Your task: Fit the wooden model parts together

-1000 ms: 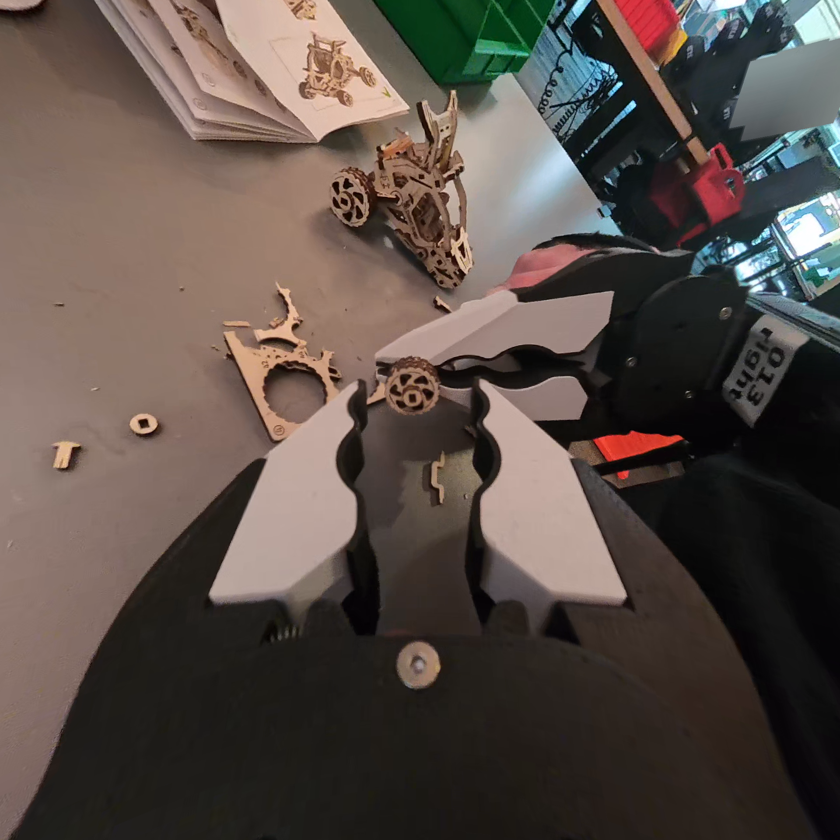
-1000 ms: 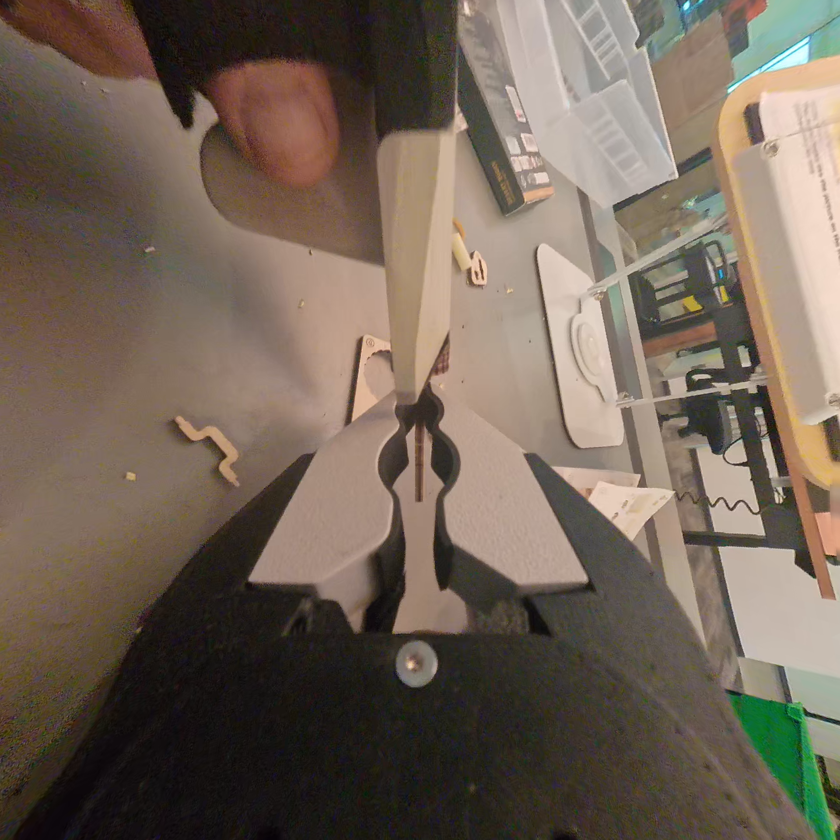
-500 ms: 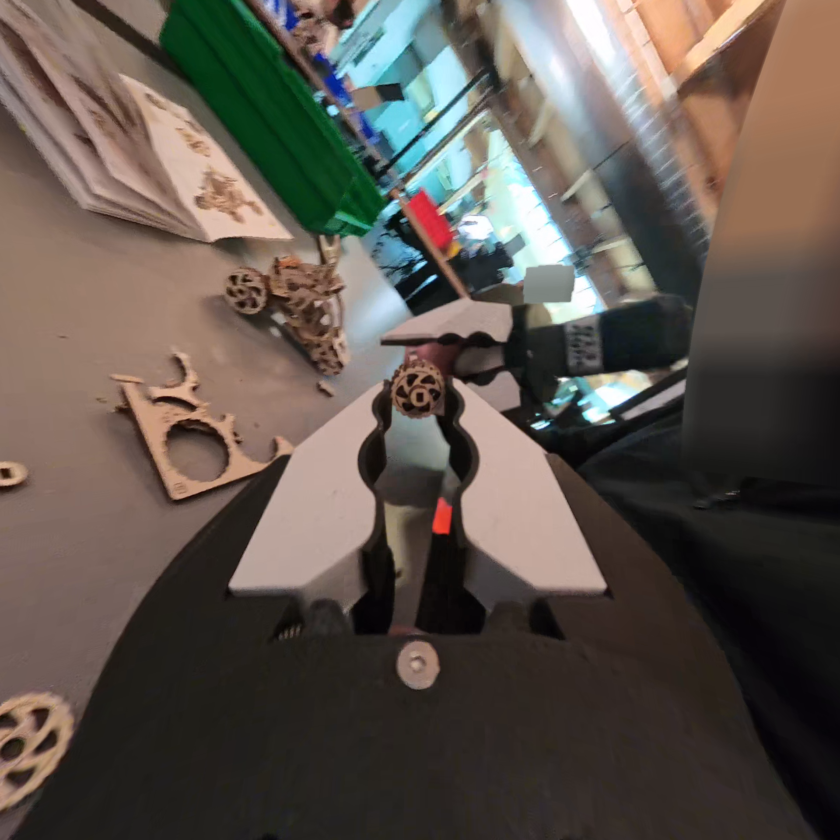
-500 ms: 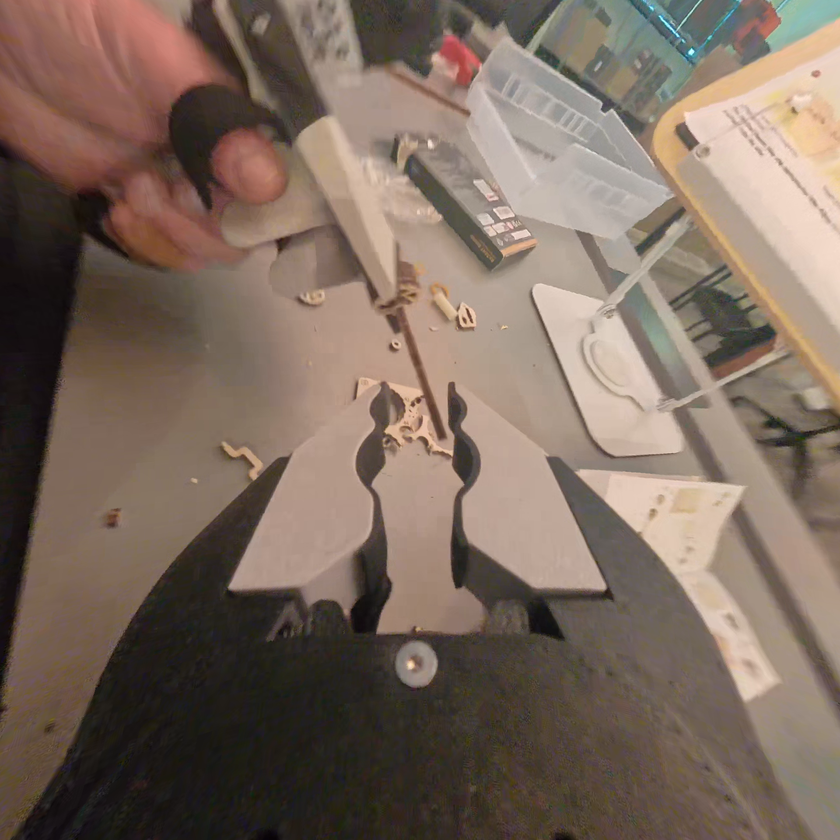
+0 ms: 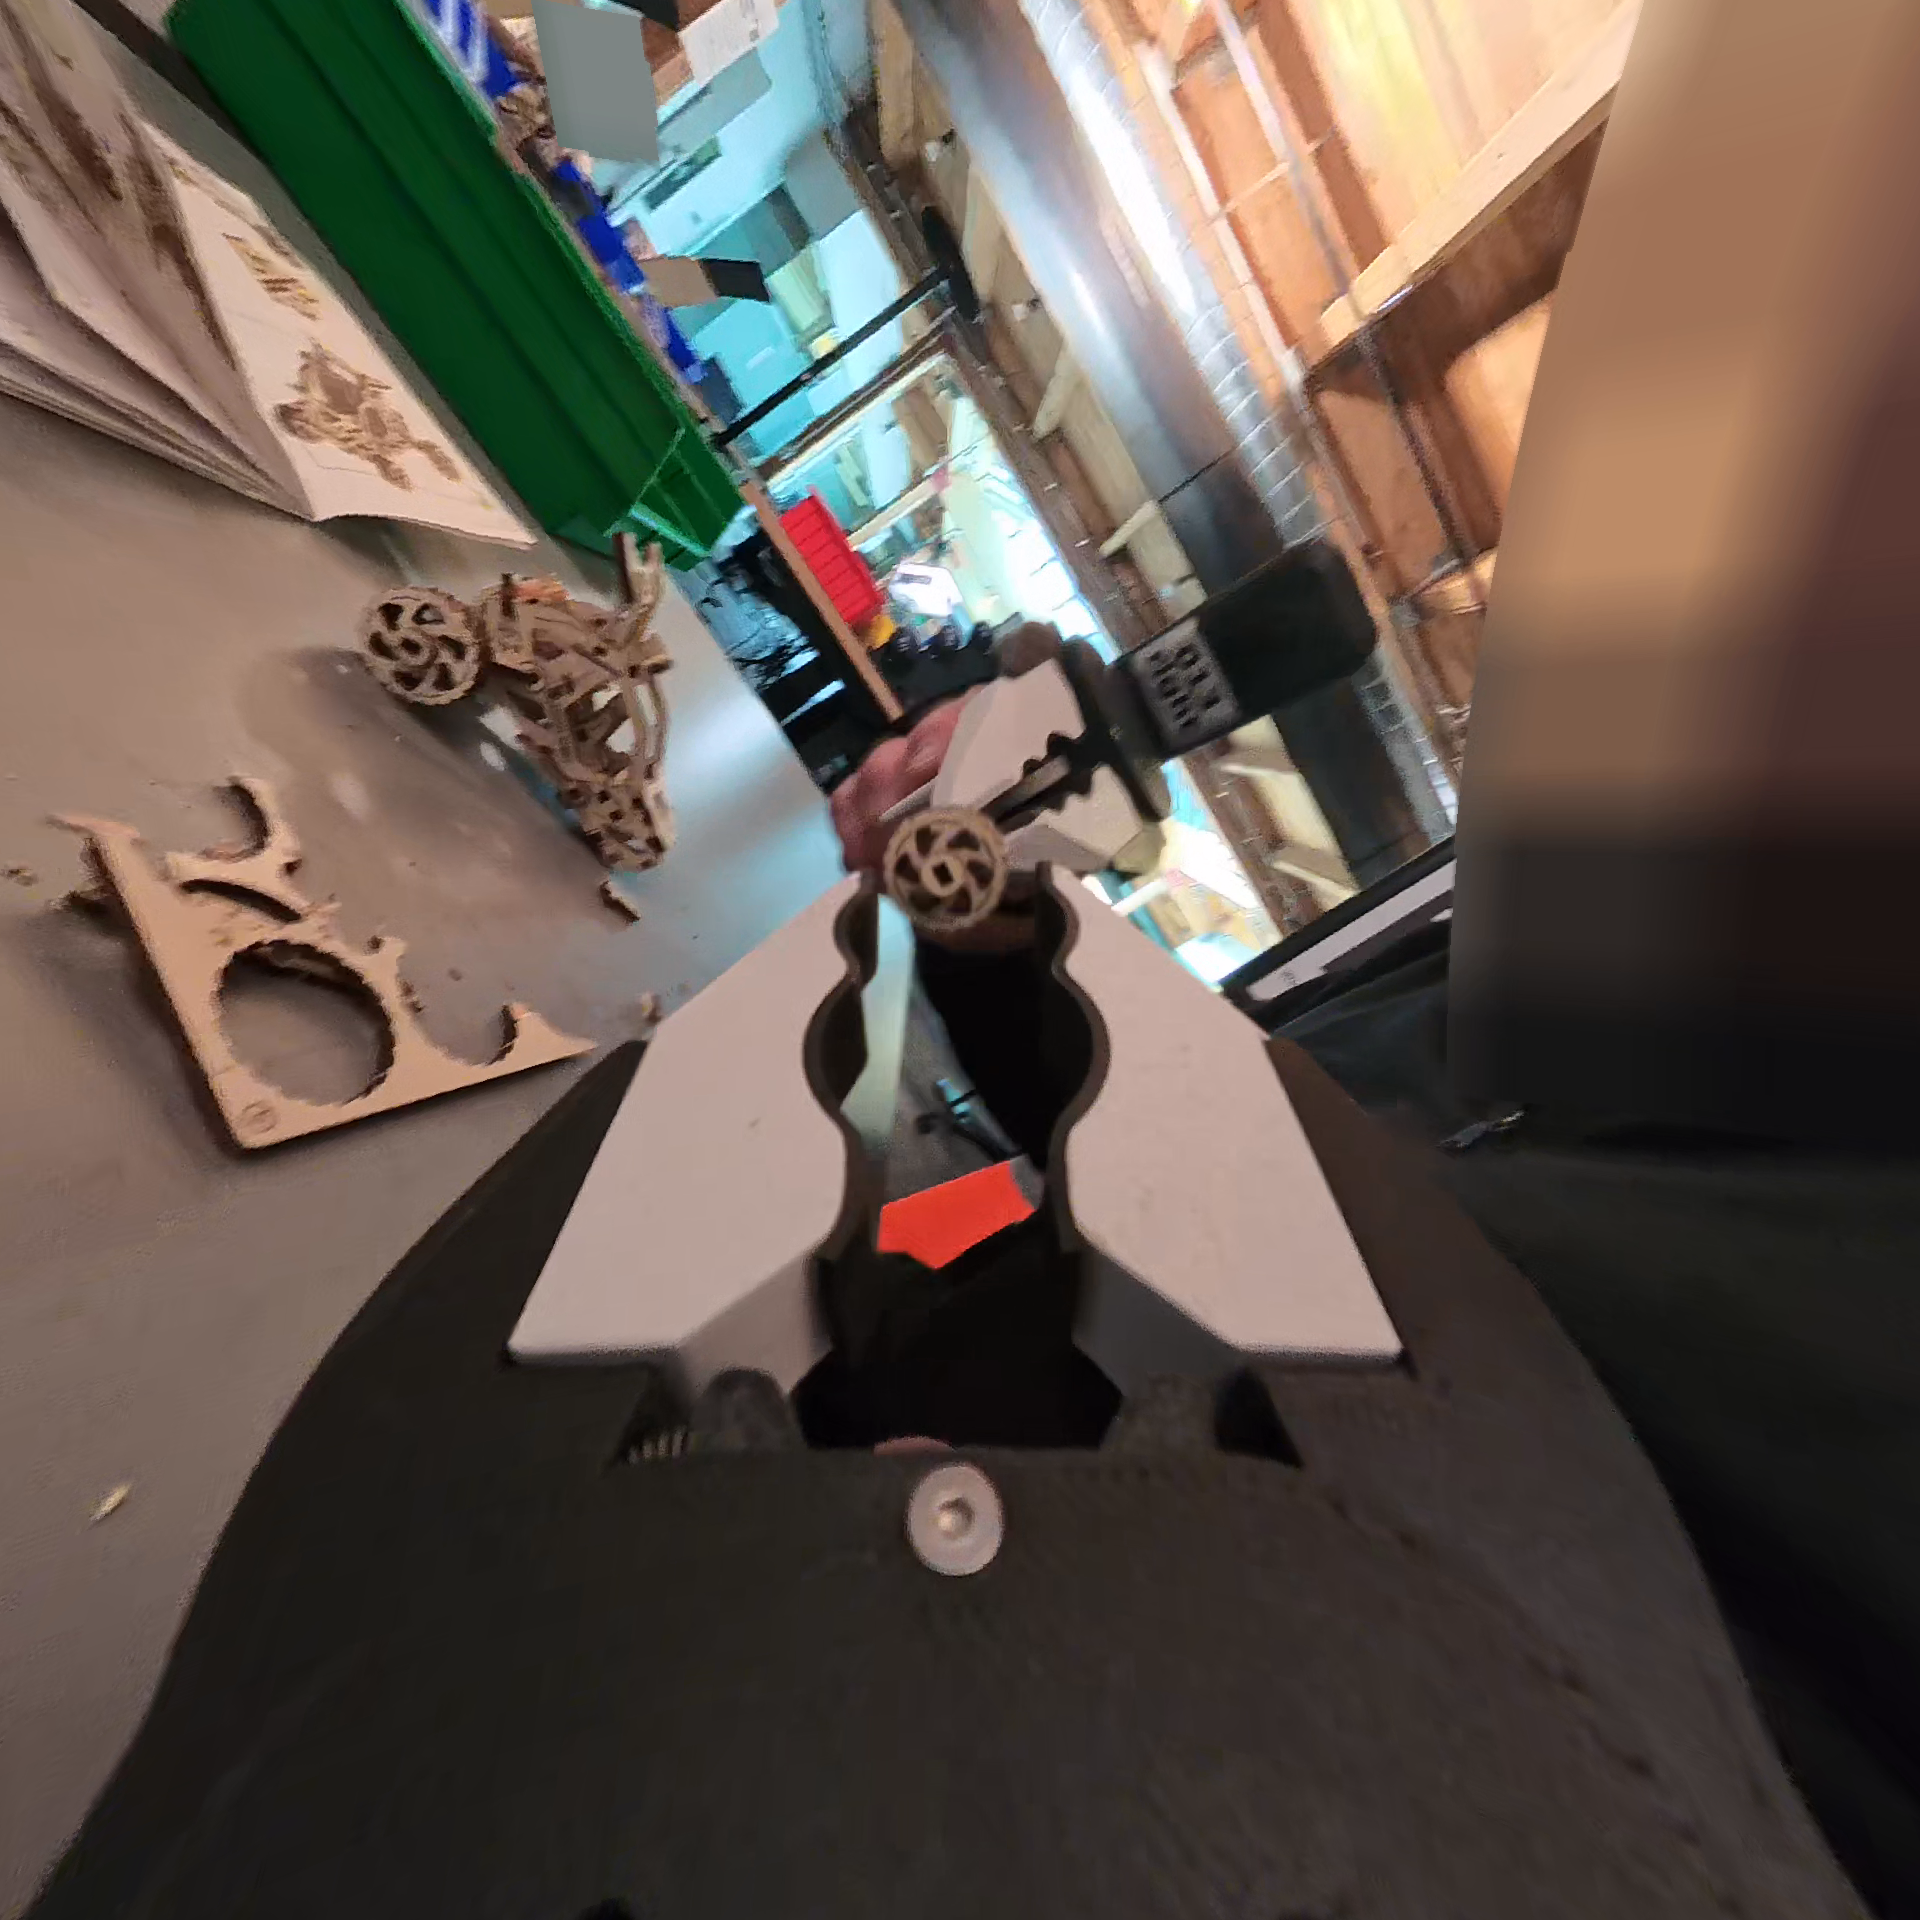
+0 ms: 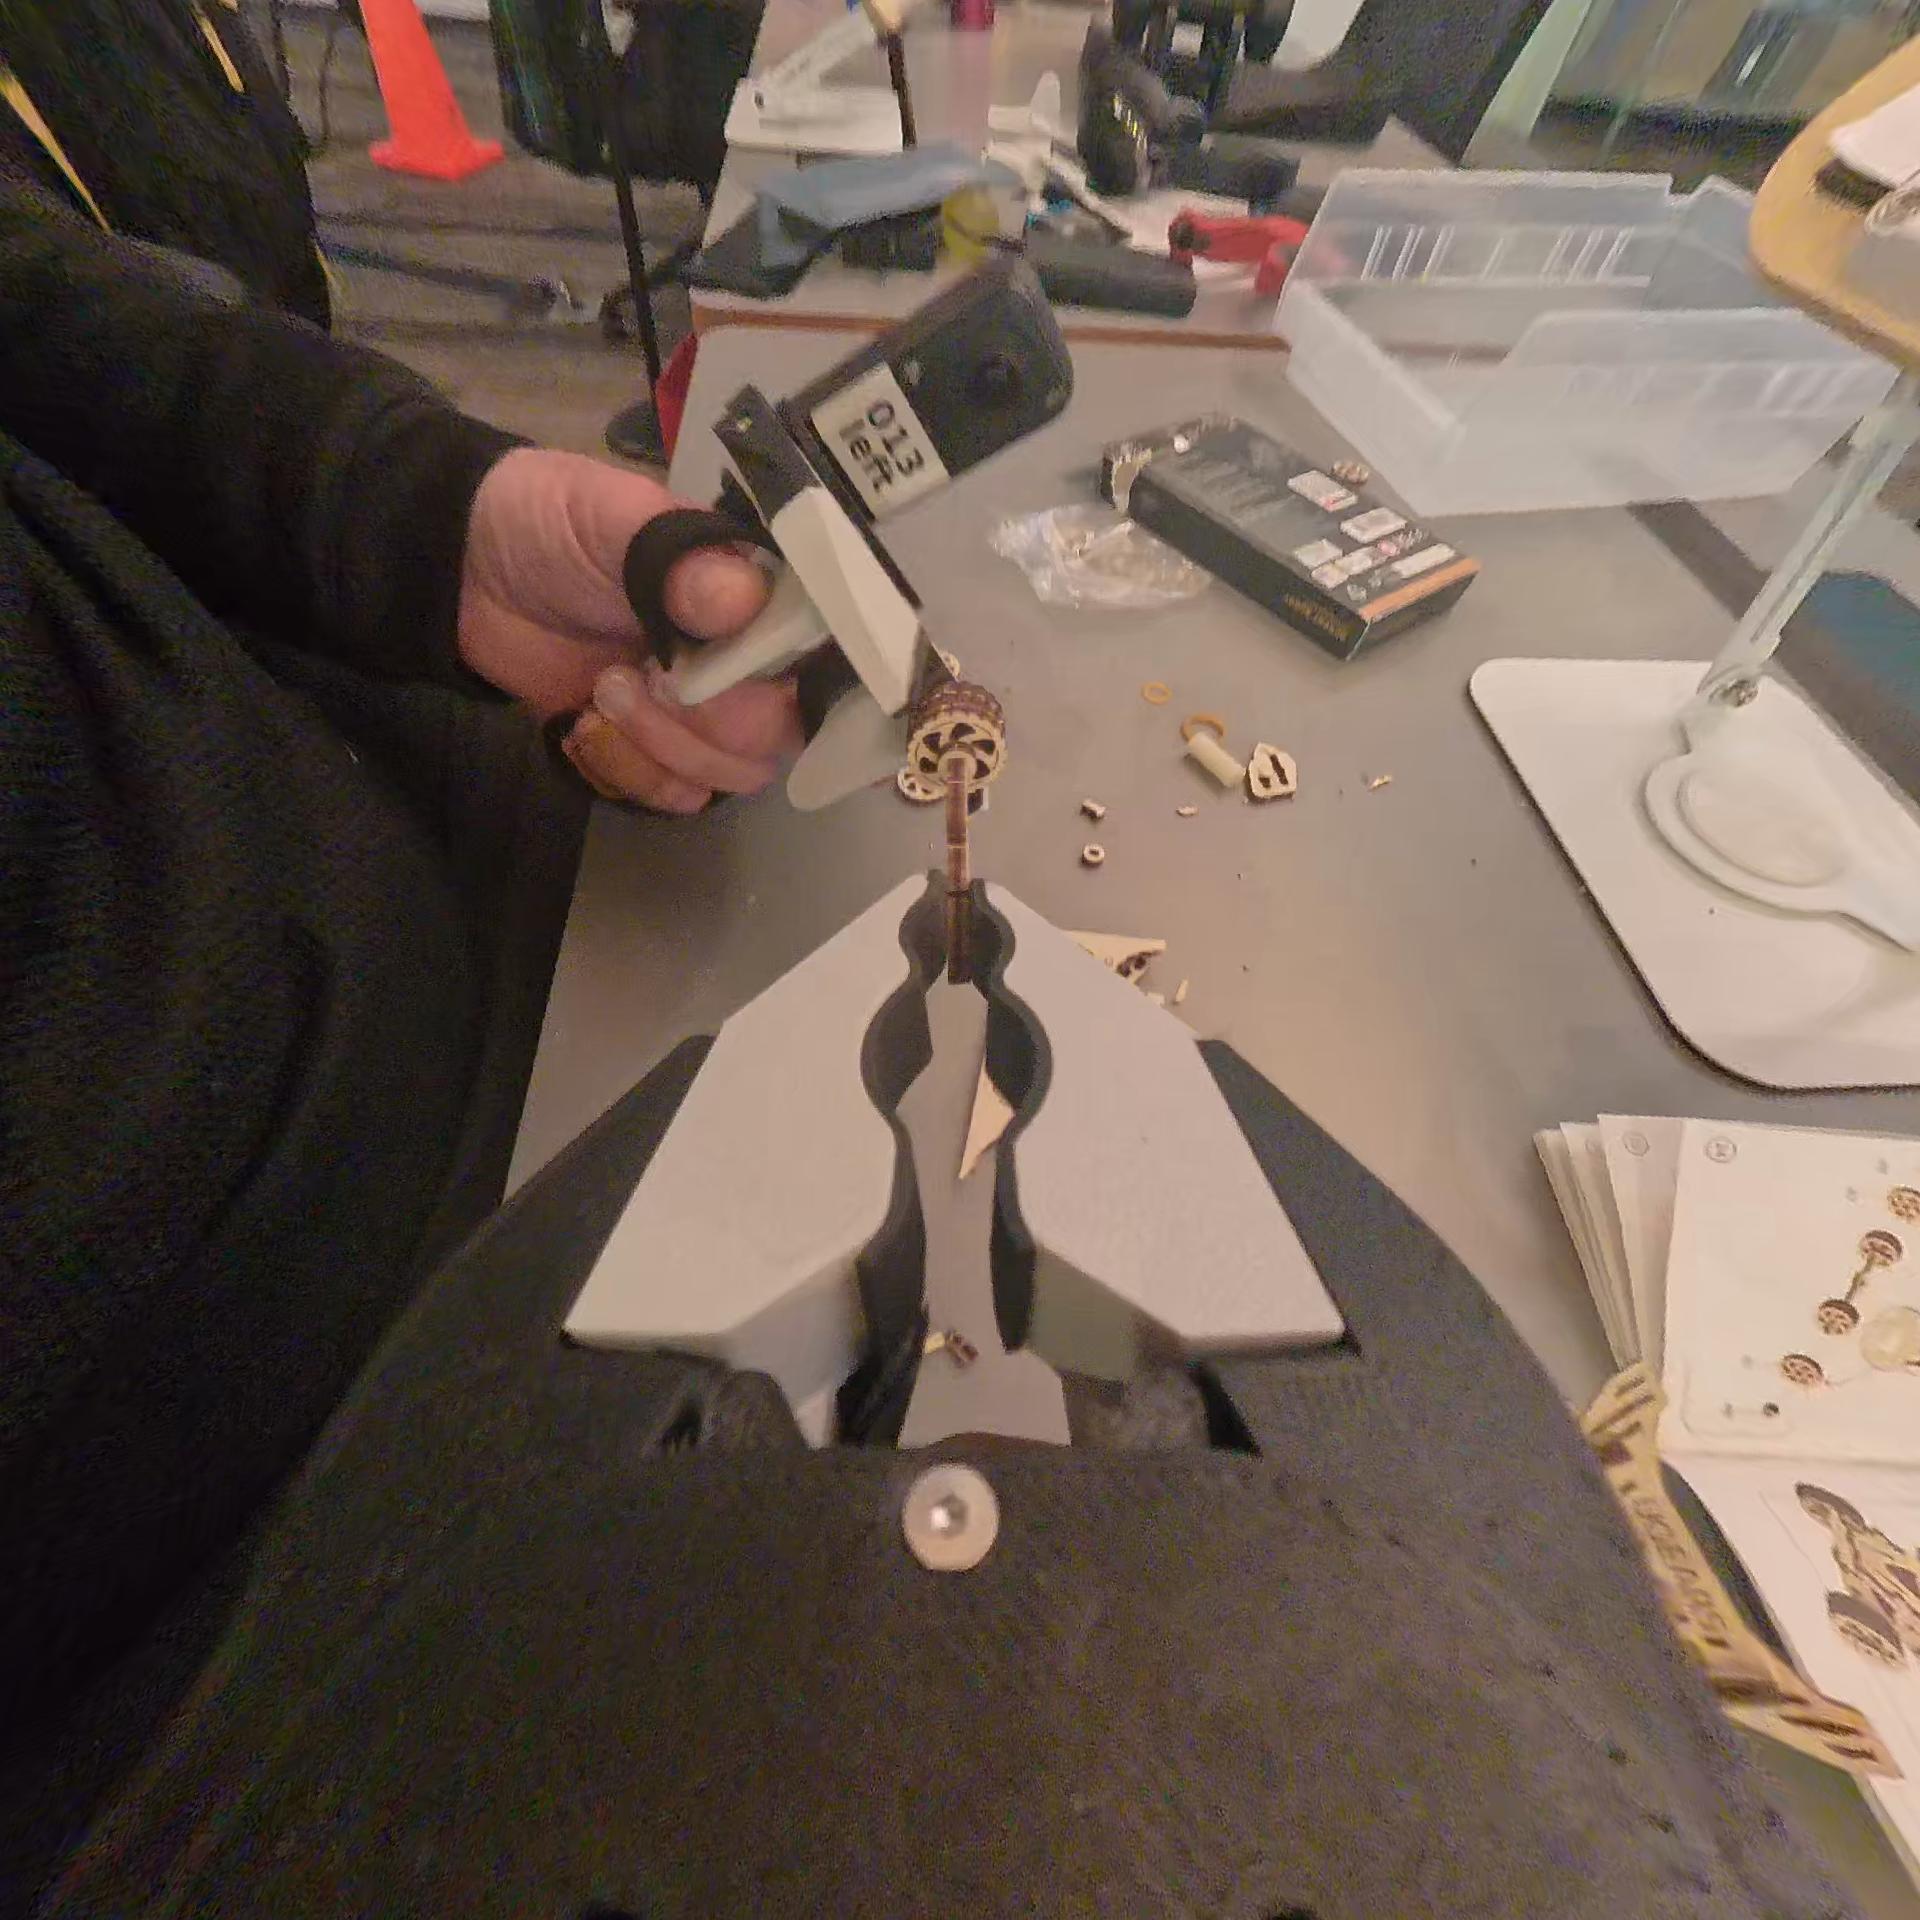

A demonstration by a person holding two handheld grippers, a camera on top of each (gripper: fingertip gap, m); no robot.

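- My left tool (image 5: 945,883) was clamped on a small round wooden wheel with curved spokes (image 5: 943,869), pinched right at the fingertips and lifted clear of the grey tabletop (image 5: 135,1247).
- My right tool (image 6: 958,896) was closed on a thin dark wooden axle rod (image 6: 956,847), gripping its near end between the tips.
- In the right wrist view, the rod ran from my right tool straight up into the hub of the wheel (image 6: 956,727), which the left tool (image 6: 914,691) held above the tabletop (image 6: 1351,935); a hand (image 6: 613,634) worked that tool.
- A partly built wooden vehicle model (image 5: 561,696) lay on the tabletop beyond my left tool, one wheel already on it.
- A flat wooden sheet with cut-out holes (image 5: 301,997) lay nearer, to the left.
- An open instruction booklet (image 5: 208,312) lay behind the model, beside a green plastic crate (image 5: 468,260).
- Small loose wooden bits (image 6: 1247,769) were scattered near the wheel in the right wrist view.
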